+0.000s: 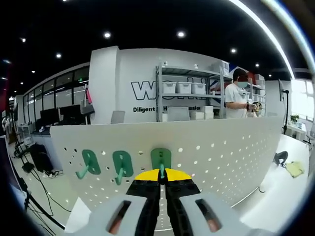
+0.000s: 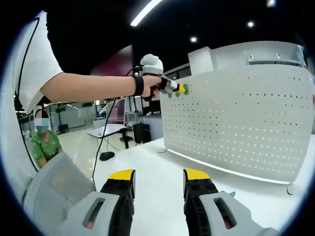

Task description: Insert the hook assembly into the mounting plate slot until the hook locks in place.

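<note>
Open-plan office: desks (image 2: 106, 130), storage shelving (image 1: 189, 93)

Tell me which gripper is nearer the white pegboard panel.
Left. The left gripper is right at the pegboard panel, its jaws closed on a green hook against the board. The right gripper hangs open over the white table, well back from the panel.
</note>
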